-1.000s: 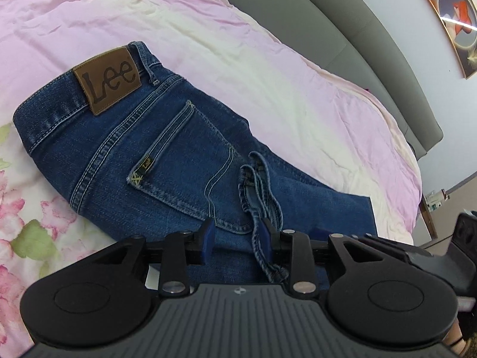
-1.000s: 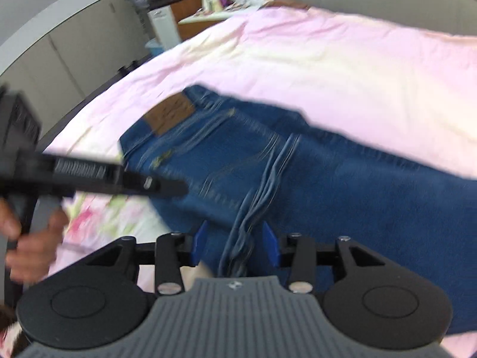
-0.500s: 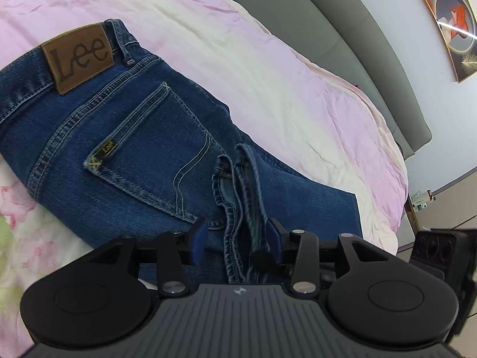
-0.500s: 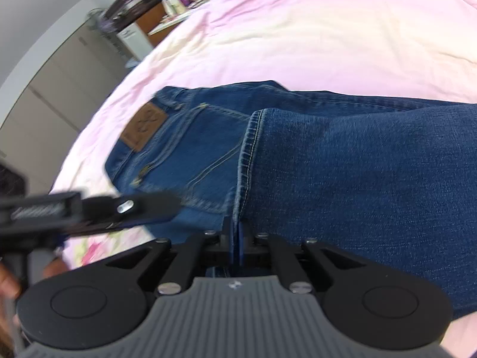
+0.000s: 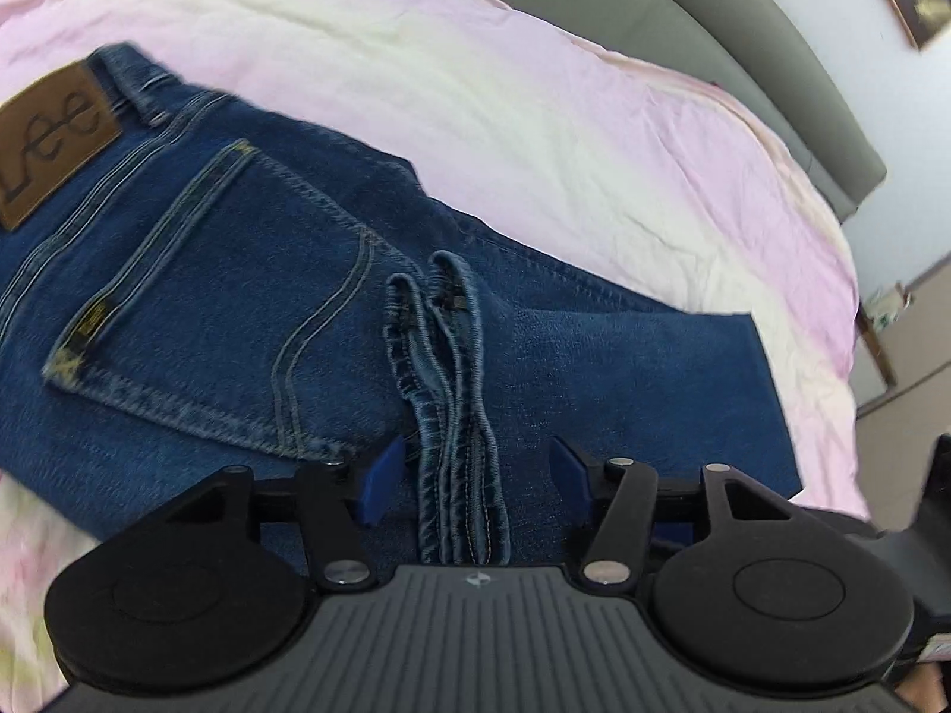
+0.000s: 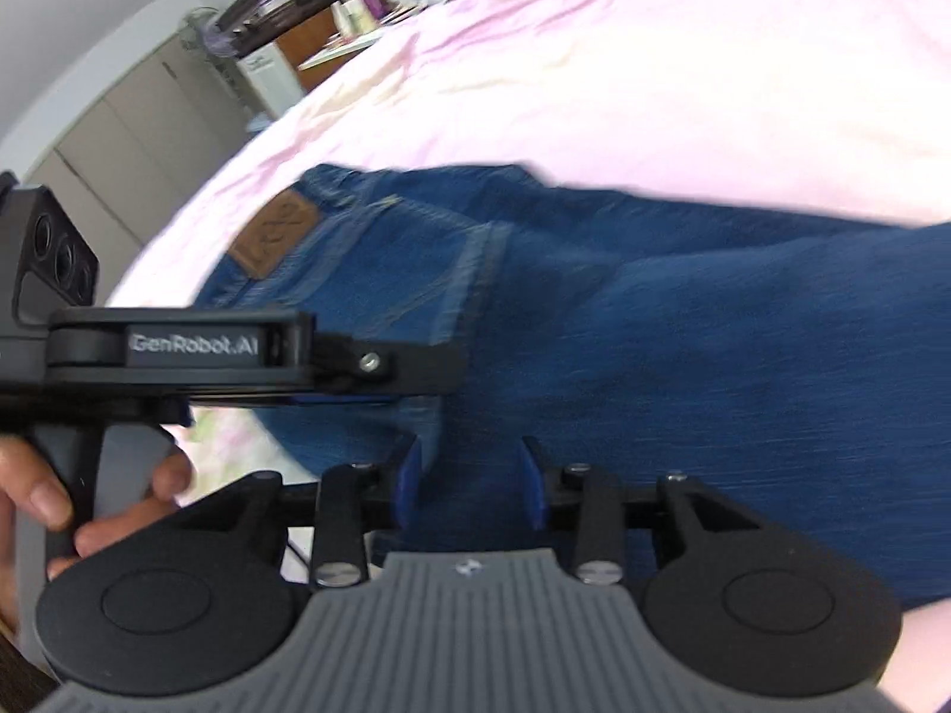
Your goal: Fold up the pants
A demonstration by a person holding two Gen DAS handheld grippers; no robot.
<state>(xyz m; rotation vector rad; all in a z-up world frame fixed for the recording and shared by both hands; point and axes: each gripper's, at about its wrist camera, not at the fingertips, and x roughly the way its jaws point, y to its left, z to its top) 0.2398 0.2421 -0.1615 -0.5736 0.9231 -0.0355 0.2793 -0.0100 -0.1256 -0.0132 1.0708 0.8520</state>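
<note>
Blue jeans [image 5: 249, 297] with a brown Lee patch [image 5: 50, 136] lie folded on a pink bedsheet [image 5: 535, 95]. The leg hems [image 5: 446, 386] rest on top, just below the back pocket. My left gripper [image 5: 472, 478] is open, its blue pads either side of the hems and not gripping them. In the right wrist view the jeans [image 6: 683, 327] fill the middle. My right gripper [image 6: 469, 484] is open over the folded denim, holding nothing. The left gripper's body [image 6: 238, 350] crosses that view at the left.
A grey headboard [image 5: 743, 30] runs along the far edge of the bed. A floral part of the sheet [image 5: 24, 564] shows at the near left. Cabinets, a suitcase and a cluttered desk [image 6: 309, 30] stand beyond the bed.
Both grippers have opened wider; the right one was shut on the leg fabric half a second ago and has let go. The leg hems now lie on the seat of the jeans.
</note>
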